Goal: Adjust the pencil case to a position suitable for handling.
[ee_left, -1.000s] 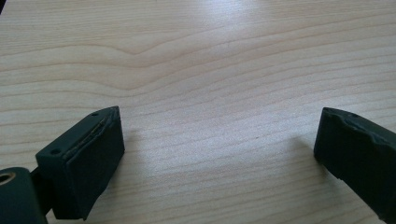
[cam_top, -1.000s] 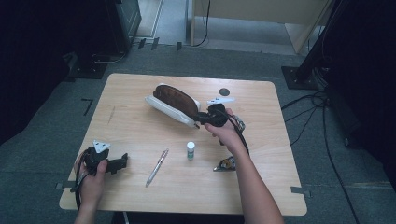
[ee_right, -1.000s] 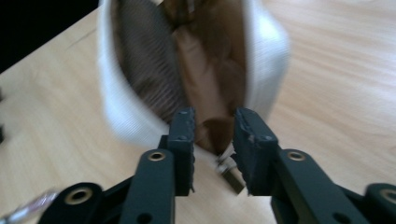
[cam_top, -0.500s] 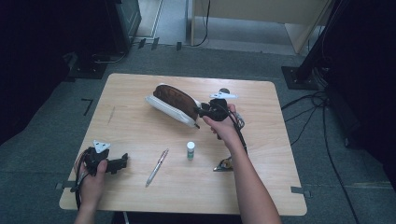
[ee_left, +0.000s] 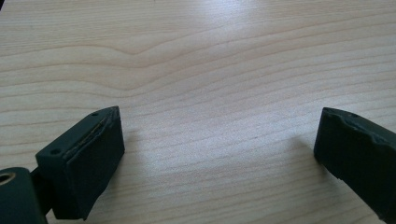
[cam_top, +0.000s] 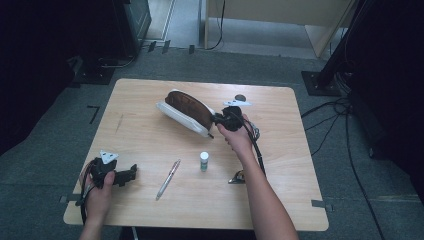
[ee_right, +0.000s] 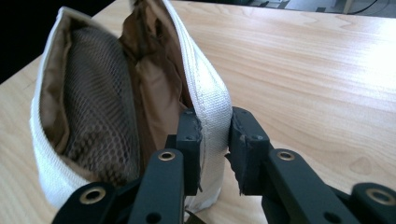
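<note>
A white zip pouch (cam_top: 187,112) with a brown lining lies open in the middle of the wooden table (cam_top: 145,100). My right gripper (cam_top: 216,120) is at its right end. In the right gripper view the gripper (ee_right: 215,135) has just been closing, and its pads now pinch the pouch's white zipper wall (ee_right: 210,102). The mesh pocket (ee_right: 98,116) inside gapes to the left of the jaws. My left gripper (cam_top: 131,172) rests at the table's front left, held by a hand. Its jaws (ee_left: 215,140) stand wide open over bare wood.
A pen (cam_top: 167,179) lies near the front, between the two hands. A small white bottle (cam_top: 204,161) stands right of it, with a dark metal clip (cam_top: 236,177) beyond. A small dark disc (cam_top: 240,97) sits at the back. Cables trail off the right side.
The right hand has shifted slightly at the pouch's right end. The left hand and its gripper have stayed put.
</note>
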`<state>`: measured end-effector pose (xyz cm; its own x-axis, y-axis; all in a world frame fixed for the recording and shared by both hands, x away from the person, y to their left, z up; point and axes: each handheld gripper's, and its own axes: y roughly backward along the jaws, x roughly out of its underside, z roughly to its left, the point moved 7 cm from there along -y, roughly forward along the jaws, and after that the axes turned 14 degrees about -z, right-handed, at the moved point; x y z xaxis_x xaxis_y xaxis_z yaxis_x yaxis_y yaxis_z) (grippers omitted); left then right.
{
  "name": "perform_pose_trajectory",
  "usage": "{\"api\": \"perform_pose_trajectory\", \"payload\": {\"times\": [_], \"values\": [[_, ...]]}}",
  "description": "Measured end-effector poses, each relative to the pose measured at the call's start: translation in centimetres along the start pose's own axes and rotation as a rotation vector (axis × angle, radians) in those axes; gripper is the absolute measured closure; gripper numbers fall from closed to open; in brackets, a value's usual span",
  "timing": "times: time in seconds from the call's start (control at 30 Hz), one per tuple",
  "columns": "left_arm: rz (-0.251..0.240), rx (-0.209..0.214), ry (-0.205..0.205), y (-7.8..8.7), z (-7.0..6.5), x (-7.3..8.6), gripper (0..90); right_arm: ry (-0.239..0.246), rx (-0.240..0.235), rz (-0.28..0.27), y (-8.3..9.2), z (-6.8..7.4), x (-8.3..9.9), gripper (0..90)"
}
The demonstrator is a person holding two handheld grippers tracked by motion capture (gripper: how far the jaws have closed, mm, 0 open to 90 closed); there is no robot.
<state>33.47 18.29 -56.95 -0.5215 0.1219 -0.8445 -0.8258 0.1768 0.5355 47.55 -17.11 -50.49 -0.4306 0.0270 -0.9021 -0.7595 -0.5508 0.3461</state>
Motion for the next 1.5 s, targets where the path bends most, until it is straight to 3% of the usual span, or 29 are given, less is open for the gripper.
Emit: {"api": "perform_pose_trajectory", "payload": {"times": [0.13, 0.33, 0.43, 0.5, 0.97, 1.5], "values": [[0.0, 0.0, 0.0, 0.0, 0.0, 0.0, 1.8, 0.009, 0.011, 0.002, 0.7, 0.0, 0.3, 76.7], [0.0, 0.0, 0.0, 0.0, 0.0, 0.0, 1.9, -0.016, 0.04, -0.013, 2.7, -0.8, 0.9, 76.9], [0.002, 0.0, -0.001, 0.0, 0.0, 0.0, 1.8, 0.016, 0.072, -0.006, 4.1, -0.9, 1.4, 76.3], [0.001, 0.0, 0.0, 0.0, 0.0, 0.0, 1.8, 0.013, 0.076, -0.006, 4.5, -0.9, 1.5, 76.2], [0.002, 0.001, -0.001, 0.0, 0.0, 0.0, 1.8, -0.047, 0.073, -0.022, 9.3, 0.6, 3.9, 75.1], [0.001, 0.001, -0.002, 0.0, 0.0, 0.0, 1.9, -0.076, 0.071, -0.042, 11.7, 1.1, 5.2, 74.4]]}}
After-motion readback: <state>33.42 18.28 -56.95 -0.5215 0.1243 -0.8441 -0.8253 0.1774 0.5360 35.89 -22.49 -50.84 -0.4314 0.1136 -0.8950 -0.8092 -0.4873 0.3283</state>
